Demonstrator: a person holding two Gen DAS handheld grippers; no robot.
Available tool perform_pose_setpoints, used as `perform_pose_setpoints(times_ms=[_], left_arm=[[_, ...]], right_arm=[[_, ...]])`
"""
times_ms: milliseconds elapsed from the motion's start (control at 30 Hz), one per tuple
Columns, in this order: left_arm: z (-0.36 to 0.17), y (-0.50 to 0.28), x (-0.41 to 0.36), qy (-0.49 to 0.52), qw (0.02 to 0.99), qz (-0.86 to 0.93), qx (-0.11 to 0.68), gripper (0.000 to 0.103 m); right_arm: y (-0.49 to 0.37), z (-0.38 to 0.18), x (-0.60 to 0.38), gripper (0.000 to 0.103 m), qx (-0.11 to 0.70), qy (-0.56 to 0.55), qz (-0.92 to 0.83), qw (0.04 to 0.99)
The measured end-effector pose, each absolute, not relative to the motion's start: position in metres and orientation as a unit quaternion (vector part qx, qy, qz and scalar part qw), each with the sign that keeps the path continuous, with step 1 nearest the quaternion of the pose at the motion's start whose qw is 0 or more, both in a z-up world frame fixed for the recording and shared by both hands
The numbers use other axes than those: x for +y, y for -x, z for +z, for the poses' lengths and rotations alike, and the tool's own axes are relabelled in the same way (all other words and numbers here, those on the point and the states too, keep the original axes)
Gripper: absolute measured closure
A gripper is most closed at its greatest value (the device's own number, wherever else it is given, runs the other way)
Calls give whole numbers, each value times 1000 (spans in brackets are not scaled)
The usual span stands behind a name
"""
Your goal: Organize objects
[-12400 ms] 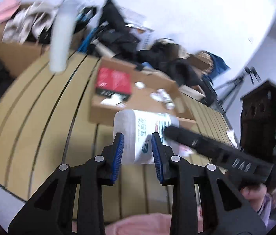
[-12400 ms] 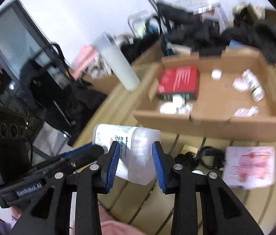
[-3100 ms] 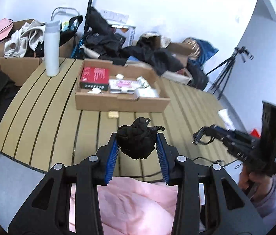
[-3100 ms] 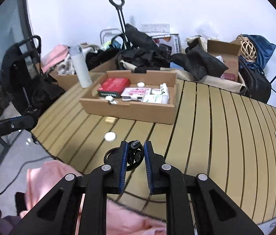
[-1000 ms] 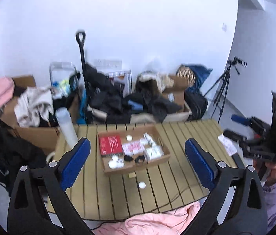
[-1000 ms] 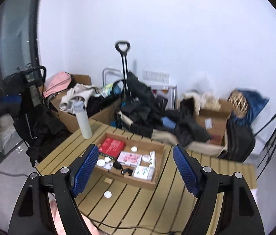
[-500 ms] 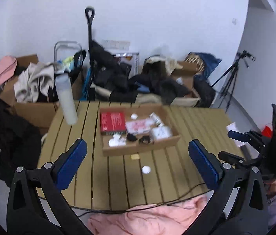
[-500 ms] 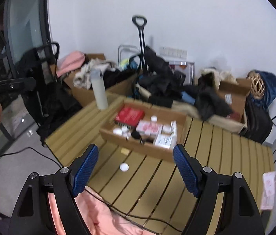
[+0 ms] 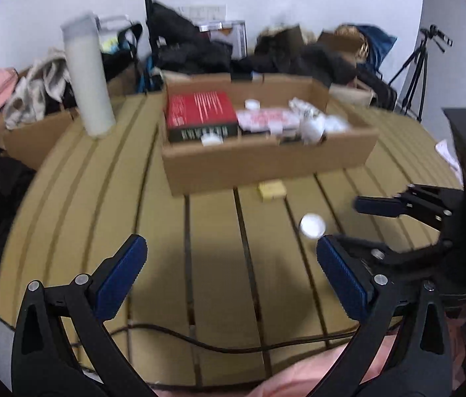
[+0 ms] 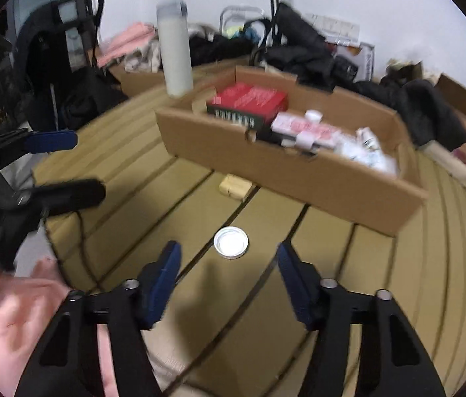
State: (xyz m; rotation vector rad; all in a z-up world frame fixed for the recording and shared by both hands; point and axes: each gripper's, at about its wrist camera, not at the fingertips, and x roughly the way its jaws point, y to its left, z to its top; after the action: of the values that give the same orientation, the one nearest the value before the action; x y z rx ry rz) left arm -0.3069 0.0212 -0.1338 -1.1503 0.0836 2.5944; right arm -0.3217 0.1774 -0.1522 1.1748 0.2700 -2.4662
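One small white round cap, shallow and rimmed, lies on the slatted surface just ahead of the right gripper, whose empty jaws are closing; the left gripper gapes wide, empty.

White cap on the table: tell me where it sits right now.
The white cap lies on the slatted table, just ahead of the right tongs, nearer than the small yellow block and the cardboard box.

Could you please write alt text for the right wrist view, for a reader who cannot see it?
The right tongs, empty and closing, frame a white cap lying on a slatted wooden table. Beyond it sits a cardboard box of small items, with a white bottle standing behind.
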Motion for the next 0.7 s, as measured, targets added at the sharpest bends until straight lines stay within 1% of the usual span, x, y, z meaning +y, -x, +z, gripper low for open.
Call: perform_pose_setpoints(times_ms=[67, 133, 167, 233, 267, 300, 333, 400, 467, 533, 567, 600, 633, 700], left_arm=[[-149, 319, 25, 426, 151, 892, 25, 3], [-158, 327, 29, 439, 156, 885, 22, 7], [-160, 333, 33, 444, 162, 881, 21, 7], [-163, 342, 42, 448, 173, 877, 20, 8], [-164, 345, 45, 448, 177, 876, 20, 9], [-165, 351, 50, 449, 181, 875, 21, 14], [-165, 357, 56, 449, 181, 875, 22, 22], [-166, 370, 71, 452, 187, 872, 26, 27], [-174, 388, 88, 473, 178, 862, 41, 36], [-184, 399, 99, 491, 174, 852, 46, 53], [-186, 400, 102, 488, 167, 855, 51, 56], [-186, 400, 105, 482, 165, 859, 56, 73], [-185, 400, 107, 479, 162, 861, 56, 76], [-185, 401, 104, 483, 163, 859, 40, 76]], right_arm=[[334, -169, 173, 61, 101, -437, -873, 193], [341, -184, 173, 63, 96, -447, -869, 189], [341, -184, 174, 64, 94, -439, -873, 190], [342, -184, 177, 72, 89, -435, -875, 194], [343, -183, 179, 72, 88, -433, -876, 192], [344, -183, 182, 72, 90, -434, -877, 188], [345, -182, 184, 72, 93, -433, -878, 182], [343, -178, 194, 72, 97, -425, -885, 162], [342, -174, 211, 72, 88, -423, -890, 146], [340, -170, 233, 72, 69, -425, -893, 129], [338, -167, 244, 72, 59, -425, -895, 122], [334, -163, 255, 72, 48, -425, -897, 113], [331, -159, 263, 72, 39, -424, -898, 107], [321, -152, 276, 72, 25, -420, -901, 101]])
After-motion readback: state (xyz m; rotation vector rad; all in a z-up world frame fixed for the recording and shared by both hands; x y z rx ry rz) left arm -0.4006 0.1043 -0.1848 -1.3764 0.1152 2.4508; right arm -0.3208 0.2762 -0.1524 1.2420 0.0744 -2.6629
